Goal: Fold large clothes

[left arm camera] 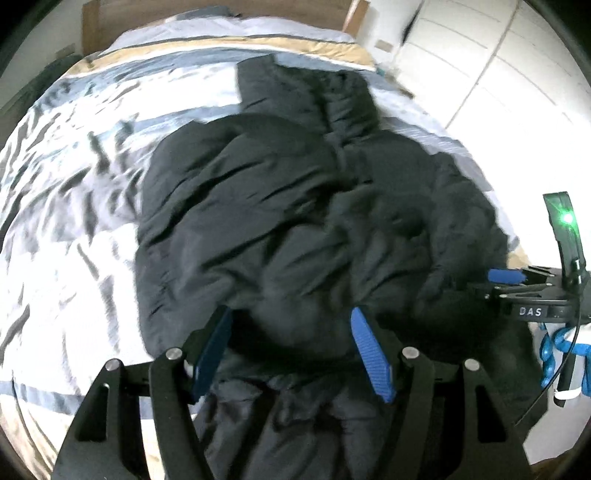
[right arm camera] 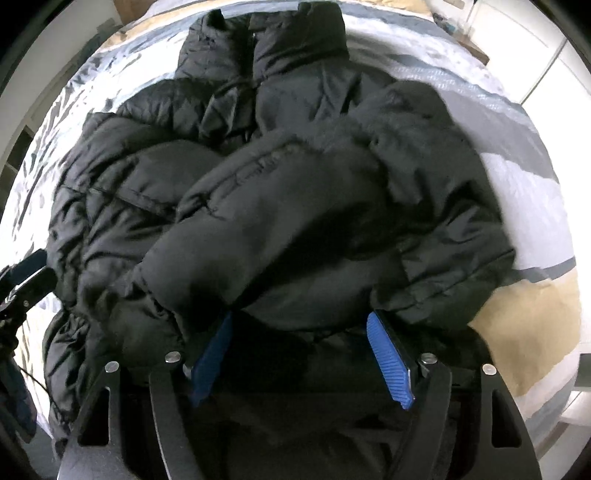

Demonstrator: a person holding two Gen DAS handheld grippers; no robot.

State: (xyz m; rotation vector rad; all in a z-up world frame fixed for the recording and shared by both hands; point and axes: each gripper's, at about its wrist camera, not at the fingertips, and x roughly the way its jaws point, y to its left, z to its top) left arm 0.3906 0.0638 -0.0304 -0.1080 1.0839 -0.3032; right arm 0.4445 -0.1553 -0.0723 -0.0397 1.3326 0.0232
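- A black puffer jacket point(left arm camera: 280, 221) is lying bunched on a bed point(left arm camera: 74, 206), collar toward the headboard point(left arm camera: 221, 14).
- The left gripper point(left arm camera: 291, 354) is hovering at the jacket's near hem, its blue fingers point(left arm camera: 369, 354) spread wide with fabric lying between them.
- The right gripper point(right arm camera: 299, 358) is sitting at the jacket's near edge, fingers point(right arm camera: 388, 358) likewise parted, padding bulging over their tips.
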